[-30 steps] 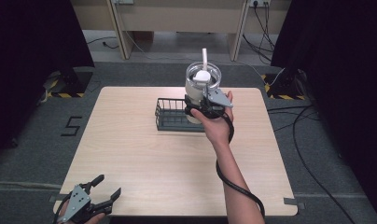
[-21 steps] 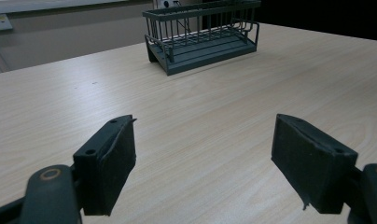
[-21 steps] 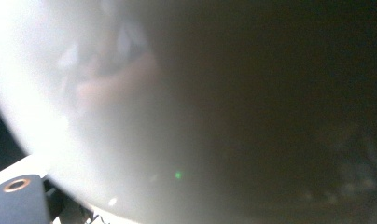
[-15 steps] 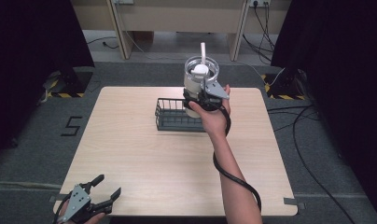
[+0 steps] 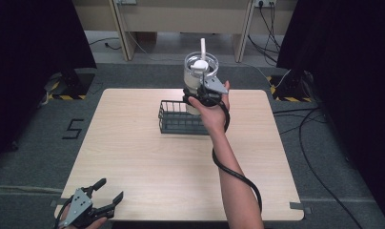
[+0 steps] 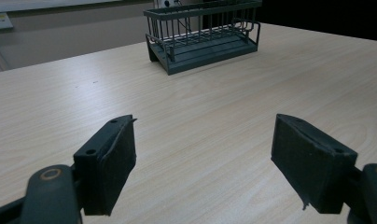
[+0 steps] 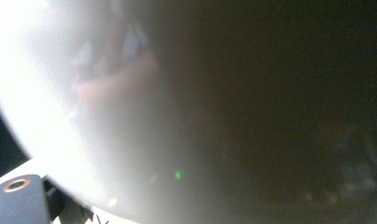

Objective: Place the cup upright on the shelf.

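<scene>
Right gripper (image 5: 203, 94) was clamped on the side of a clear jar (image 5: 200, 76), held up in the air above the far right end of the dark wire basket (image 5: 181, 117). In the right gripper view the jar wall (image 7: 130, 116) sat pressed up against the lens, blurred and pale, so the jaws themselves could not be made out there. A white lid piece with an upright white straw (image 5: 202, 47) sat in the jar mouth. The right forearm reached forward across the counter (image 5: 147, 162), its black cable looping beside it. The basket stood on the far half of the counter, empty as seen in the left gripper view (image 6: 205, 37). Left gripper (image 5: 101, 198) was well apart from the basket, at the near left corner of the counter, jaws spread wide with nothing between them; its pads (image 6: 116, 158) hovered just over the bare wood.
</scene>
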Demonstrator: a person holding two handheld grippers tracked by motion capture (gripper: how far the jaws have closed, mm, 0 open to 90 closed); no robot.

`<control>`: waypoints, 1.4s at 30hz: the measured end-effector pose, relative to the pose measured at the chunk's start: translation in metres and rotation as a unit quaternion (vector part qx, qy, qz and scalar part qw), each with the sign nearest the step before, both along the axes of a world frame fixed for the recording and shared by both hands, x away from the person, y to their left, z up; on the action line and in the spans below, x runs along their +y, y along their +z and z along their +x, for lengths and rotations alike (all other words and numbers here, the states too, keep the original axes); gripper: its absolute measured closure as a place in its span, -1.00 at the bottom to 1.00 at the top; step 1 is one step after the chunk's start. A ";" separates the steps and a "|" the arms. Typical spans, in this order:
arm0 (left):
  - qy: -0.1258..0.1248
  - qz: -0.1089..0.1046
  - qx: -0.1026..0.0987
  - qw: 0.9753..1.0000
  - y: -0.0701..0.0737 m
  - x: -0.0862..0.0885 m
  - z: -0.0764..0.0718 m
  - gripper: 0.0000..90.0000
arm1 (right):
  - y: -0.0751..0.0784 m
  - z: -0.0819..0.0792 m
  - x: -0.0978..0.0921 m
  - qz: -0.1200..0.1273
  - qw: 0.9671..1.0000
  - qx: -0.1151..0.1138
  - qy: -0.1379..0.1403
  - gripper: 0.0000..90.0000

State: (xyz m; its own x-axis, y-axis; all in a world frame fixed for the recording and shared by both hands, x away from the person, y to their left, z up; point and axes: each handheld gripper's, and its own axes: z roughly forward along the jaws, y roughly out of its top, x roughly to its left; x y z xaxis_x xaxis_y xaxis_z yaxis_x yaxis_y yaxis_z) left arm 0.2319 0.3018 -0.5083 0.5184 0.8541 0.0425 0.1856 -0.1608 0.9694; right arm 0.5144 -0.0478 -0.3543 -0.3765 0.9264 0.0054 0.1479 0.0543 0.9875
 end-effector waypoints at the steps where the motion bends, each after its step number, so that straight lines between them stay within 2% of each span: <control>1: 0.000 0.000 0.000 1.000 0.000 0.000 0.000 -0.53 | -0.001 0.001 0.001 0.000 1.000 0.002 -0.001 -0.77; 17: -0.001 -0.001 0.001 1.000 0.000 0.000 0.000 -0.53 | -0.019 0.022 0.008 -0.004 1.000 0.022 -0.009 -0.77; 28: -0.002 -0.001 0.001 1.000 0.000 0.000 0.000 -0.53 | -0.027 0.028 0.010 -0.005 0.999 0.032 -0.012 -0.77; 42: -0.003 0.001 0.001 1.000 0.000 0.000 0.000 -0.53 | -0.047 0.033 0.012 -0.013 0.999 0.049 -0.014 -0.77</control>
State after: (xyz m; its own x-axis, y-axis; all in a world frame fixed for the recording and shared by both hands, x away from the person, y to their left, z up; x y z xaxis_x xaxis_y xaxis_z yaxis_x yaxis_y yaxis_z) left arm 0.2318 0.3018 -0.5083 0.5240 0.8506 0.0433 0.1861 -0.1640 0.9687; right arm 0.5477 -0.0353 -0.4015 -0.3488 0.9370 0.0170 0.2452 0.0737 0.9667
